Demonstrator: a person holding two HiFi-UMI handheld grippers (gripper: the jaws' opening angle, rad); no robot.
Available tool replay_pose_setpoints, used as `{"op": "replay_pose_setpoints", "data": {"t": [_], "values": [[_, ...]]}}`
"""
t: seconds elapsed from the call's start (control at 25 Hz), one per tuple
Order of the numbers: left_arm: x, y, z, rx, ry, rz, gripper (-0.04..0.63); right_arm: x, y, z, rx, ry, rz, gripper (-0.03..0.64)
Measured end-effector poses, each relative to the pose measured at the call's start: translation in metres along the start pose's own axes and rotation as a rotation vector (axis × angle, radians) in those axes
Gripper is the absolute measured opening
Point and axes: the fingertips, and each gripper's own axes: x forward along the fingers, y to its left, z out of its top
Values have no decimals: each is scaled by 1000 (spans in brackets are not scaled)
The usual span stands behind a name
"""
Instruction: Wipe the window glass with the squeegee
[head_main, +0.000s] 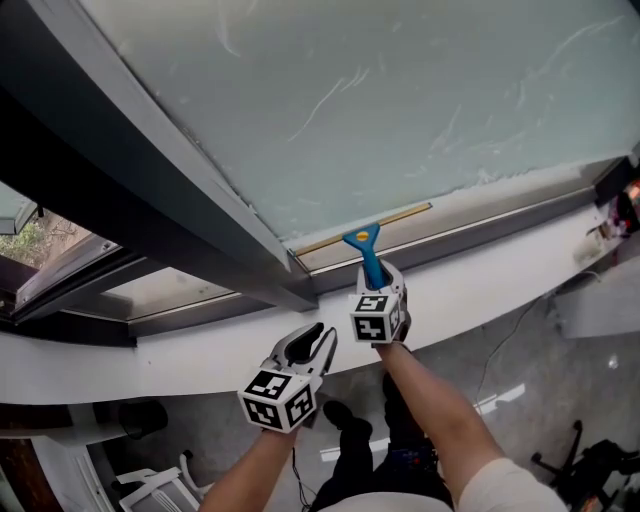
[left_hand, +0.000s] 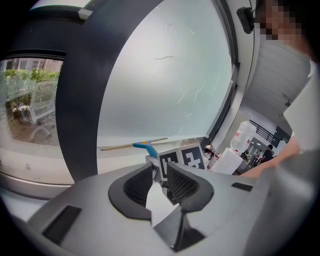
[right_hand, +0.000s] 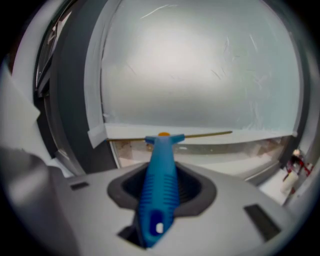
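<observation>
The blue-handled squeegee (head_main: 363, 247) has its thin blade lying along the bottom edge of the frosted window glass (head_main: 400, 90). My right gripper (head_main: 377, 277) is shut on the blue handle (right_hand: 159, 195), which runs out between the jaws toward the glass (right_hand: 200, 75). My left gripper (head_main: 315, 337) hangs lower and to the left, over the white sill, with nothing in it. In the left gripper view its pads (left_hand: 182, 184) stand apart, and through the gap show the right gripper's marker cube (left_hand: 182, 159) and the squeegee (left_hand: 145, 146).
A wide dark frame post (head_main: 130, 170) borders the pane on the left, with another pane beyond it. The white sill (head_main: 480, 280) runs below. Small red and white items (head_main: 620, 205) sit at its right end. A white chair (head_main: 150, 485) and a cable are on the floor.
</observation>
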Motion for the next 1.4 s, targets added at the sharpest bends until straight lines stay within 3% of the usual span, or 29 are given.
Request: {"op": "replay_pose_setpoints", "data": {"t": [0.8, 1.0, 1.4], "values": [[3, -44, 44, -1, -93, -42, 114, -79, -37, 12, 40, -16, 102, 147], [1, -62, 59, 43, -122, -34, 103, -102, -52, 19, 17, -23, 113, 147], [1, -98, 100, -17, -246, -34, 101, -141, -100, 41, -48, -33, 124, 147]]}}
